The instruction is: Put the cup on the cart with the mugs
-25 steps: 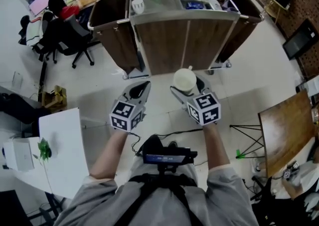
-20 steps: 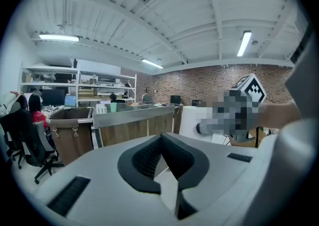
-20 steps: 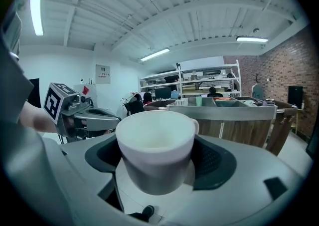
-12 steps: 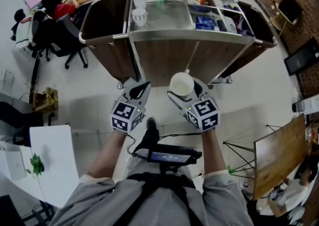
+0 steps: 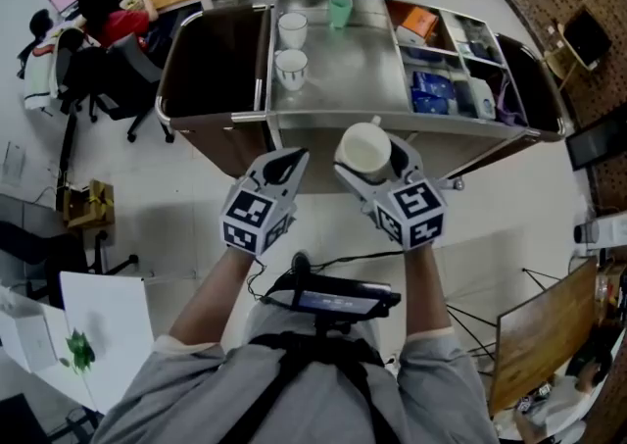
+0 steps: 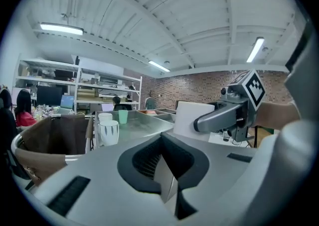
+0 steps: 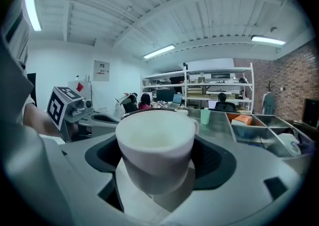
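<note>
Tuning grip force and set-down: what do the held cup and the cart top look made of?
The cup looks like glazed ceramic: white, thick rounded rim, soft sheen. Hard plastic can't be ruled out. The cart top is likely brushed stainless steel: grey, with dull, blurred reflections and a folded edge.

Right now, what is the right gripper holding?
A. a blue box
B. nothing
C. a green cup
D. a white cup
D, because the right gripper is shut on a white cup that sits between its jaws.
</note>
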Motion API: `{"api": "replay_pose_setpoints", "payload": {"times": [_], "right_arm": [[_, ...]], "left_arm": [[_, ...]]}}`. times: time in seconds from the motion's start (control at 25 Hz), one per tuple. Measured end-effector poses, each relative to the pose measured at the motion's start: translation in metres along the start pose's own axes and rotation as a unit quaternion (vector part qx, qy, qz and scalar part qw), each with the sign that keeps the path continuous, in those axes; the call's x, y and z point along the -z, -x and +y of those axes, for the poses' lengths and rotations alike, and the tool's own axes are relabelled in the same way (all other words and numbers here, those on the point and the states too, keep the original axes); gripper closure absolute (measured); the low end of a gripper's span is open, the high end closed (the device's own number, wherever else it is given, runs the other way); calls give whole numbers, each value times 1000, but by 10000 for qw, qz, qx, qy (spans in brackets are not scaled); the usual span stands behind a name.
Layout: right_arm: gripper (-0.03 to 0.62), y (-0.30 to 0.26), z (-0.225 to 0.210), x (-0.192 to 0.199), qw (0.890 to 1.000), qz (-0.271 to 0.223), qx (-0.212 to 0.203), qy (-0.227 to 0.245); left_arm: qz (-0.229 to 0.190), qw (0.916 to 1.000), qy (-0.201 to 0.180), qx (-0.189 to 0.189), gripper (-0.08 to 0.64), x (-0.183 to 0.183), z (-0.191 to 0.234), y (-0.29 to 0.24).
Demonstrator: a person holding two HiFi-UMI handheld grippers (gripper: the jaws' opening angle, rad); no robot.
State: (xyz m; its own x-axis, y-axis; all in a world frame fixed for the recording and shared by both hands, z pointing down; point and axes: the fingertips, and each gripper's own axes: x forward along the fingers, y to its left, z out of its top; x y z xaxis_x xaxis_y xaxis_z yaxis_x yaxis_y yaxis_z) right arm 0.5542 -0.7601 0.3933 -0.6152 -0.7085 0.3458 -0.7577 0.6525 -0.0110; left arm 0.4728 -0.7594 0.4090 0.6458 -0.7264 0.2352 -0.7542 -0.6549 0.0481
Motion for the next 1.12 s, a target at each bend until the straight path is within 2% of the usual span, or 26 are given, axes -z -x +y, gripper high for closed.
{"api": "replay_pose_setpoints", "payload": {"times": [0.2,0.36,0.56,0.8,1.12], "right_arm": [[164,-32,-32,-51,9993,-187,-63,304],[164,-66,-64,-77,9986,-216,-183,438],[164,-114,-101,-86,9978,-35,-374,542],[164,-167,-136,-92,9968,91,-526,595],[164,-233,-160,-85,9961,295,-622,552]], "left_arm": [[-92,9999,-55,-56,560,-37,24,-23],[-155,9992,-46,-370,560,-58,48,-45],[-206,9972,157,-697,560,-74,69,-69],[-150,9940,285,-1044,560,-77,93,-95],[-94,9886,452,-1432,560,-73,119,-116]]}}
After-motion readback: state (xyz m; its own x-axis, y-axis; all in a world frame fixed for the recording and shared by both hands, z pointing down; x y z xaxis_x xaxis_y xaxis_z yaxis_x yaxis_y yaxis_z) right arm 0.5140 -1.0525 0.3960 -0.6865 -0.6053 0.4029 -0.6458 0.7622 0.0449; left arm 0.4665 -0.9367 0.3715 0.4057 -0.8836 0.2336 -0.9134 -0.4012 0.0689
